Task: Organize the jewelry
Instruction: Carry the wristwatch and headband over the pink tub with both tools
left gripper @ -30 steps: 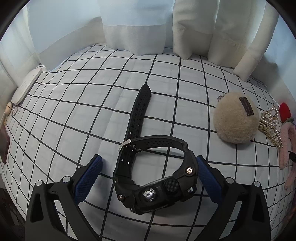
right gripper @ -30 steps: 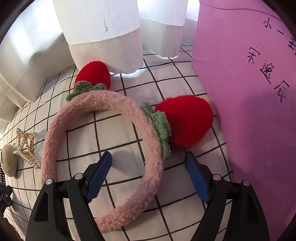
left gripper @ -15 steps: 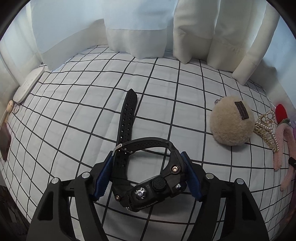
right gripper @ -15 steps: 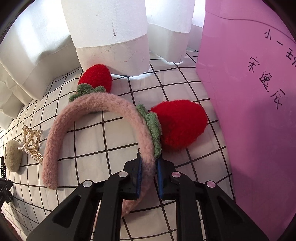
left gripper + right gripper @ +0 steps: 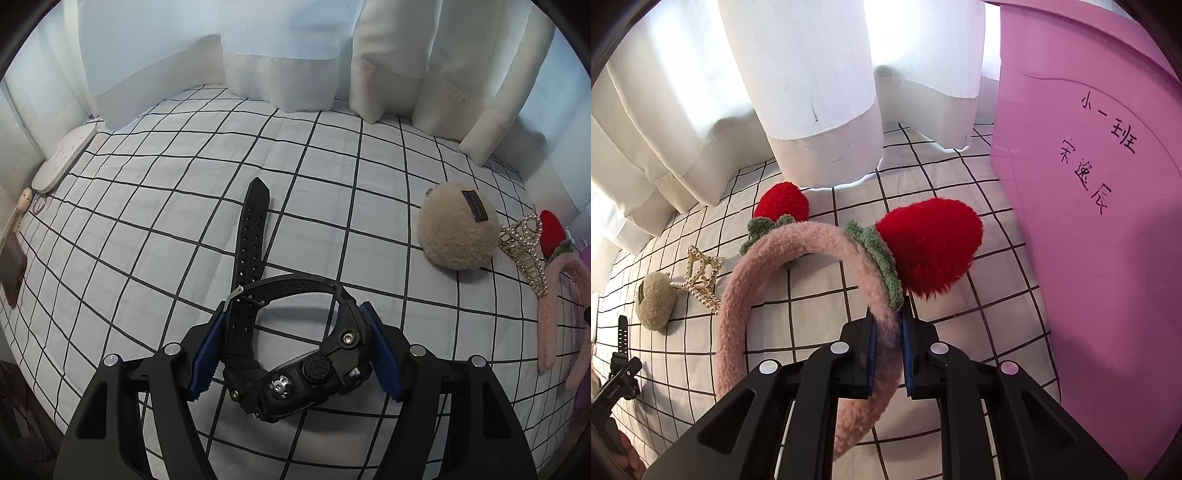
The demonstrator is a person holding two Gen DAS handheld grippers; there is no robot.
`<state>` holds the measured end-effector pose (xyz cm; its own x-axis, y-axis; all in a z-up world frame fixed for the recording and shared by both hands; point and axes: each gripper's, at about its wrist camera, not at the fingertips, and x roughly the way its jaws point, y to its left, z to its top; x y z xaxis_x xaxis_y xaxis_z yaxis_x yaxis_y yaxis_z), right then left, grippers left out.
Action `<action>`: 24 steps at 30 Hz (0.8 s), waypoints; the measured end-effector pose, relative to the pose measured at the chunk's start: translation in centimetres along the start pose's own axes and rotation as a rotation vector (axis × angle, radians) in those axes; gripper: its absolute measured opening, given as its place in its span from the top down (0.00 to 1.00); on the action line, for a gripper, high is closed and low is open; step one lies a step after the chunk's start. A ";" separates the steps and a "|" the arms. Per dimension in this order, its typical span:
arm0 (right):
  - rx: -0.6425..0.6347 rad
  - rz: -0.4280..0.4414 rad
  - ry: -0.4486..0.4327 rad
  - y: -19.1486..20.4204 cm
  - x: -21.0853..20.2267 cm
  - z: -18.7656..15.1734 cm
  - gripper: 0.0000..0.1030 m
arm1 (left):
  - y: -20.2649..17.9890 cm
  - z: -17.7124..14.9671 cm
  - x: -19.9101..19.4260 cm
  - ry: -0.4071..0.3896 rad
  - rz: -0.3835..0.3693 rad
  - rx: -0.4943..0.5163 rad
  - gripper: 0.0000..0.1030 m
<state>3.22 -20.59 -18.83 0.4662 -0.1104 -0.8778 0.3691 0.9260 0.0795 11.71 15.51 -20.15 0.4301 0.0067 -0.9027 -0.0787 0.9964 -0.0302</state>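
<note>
My left gripper (image 5: 293, 347) is shut on a black sports watch (image 5: 295, 354), its blue pads pressing the case and strap; the long strap end (image 5: 253, 229) trails on the checked cloth. My right gripper (image 5: 888, 354) is shut on a fluffy pink headband (image 5: 798, 251) with two red strawberries (image 5: 931, 243), lifted and tilted above the cloth. The headband also shows at the right edge of the left wrist view (image 5: 550, 302).
A beige fluffy pompom (image 5: 456, 229) and a pearl crown hair clip (image 5: 524, 247) lie between the watch and headband. A tall pink box (image 5: 1100, 206) stands close on the right. White curtains (image 5: 812, 92) hang behind. A white device (image 5: 62, 158) lies far left.
Both grippers closed from open: the left on the watch, the right on the headband. The headband has since risen off the cloth and the watch has shifted slightly.
</note>
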 end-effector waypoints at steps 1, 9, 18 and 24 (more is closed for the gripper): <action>-0.006 0.003 -0.006 0.1 -0.5 -0.1 0.89 | 0.0 0.0 -0.2 -0.002 -0.002 0.001 0.35; -0.026 0.034 -0.055 0.6 -3.3 0.5 0.89 | -0.9 0.4 -2.5 -0.048 -0.015 0.023 0.35; -0.023 0.092 -0.137 1.1 -7.6 1.6 0.89 | -2.6 1.7 -6.7 -0.125 -0.041 0.071 0.35; -0.015 0.136 -0.217 0.5 -11.3 2.6 0.89 | -4.7 2.5 -10.6 -0.189 -0.068 0.128 0.35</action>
<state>0.18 -19.85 -7.64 0.6728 -0.0581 -0.7375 0.2800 0.9428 0.1812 9.73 11.00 -9.36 0.5925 -0.0568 -0.8036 0.0654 0.9976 -0.0222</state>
